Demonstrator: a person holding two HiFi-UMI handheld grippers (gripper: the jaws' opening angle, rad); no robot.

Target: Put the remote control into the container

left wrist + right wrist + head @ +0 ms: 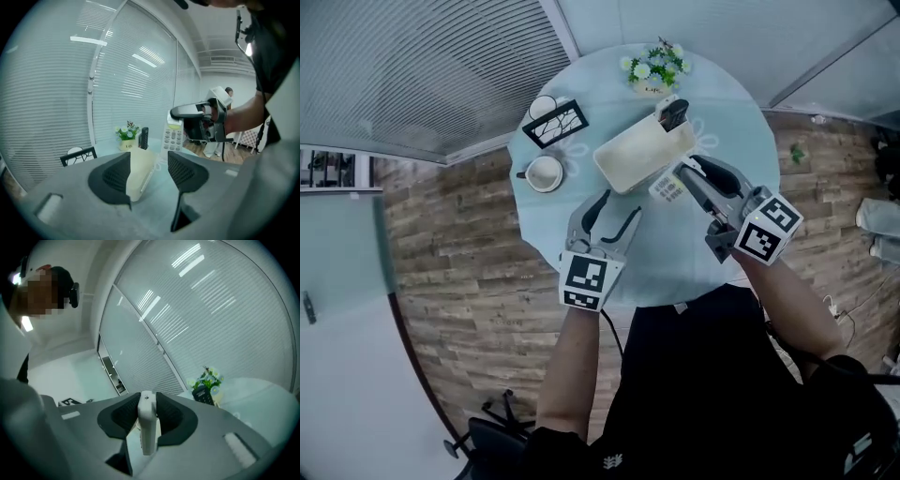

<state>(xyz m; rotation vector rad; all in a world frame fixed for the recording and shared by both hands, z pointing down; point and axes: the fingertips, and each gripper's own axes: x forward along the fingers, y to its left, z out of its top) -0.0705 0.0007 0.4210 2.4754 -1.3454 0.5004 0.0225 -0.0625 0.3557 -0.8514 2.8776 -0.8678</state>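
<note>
Our left gripper (617, 208) gapes wide and empty over the table (675, 258), near the container's (630, 155) front edge. Our right gripper (146, 414), just beside the container's right side, clamps the white remote (147, 437), held clear of the table.

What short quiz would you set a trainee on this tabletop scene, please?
1. True or false: the left gripper is shut on the white container.
2. What does the right gripper hold? A) the mug B) the white remote control C) nothing
3. Fill in: the dark remote stands at the container's far end, next to the pot of ____.

Key
1. False: its jaws stand apart and hold nothing.
2. B: the pads press on its two sides.
3. flowers
</note>
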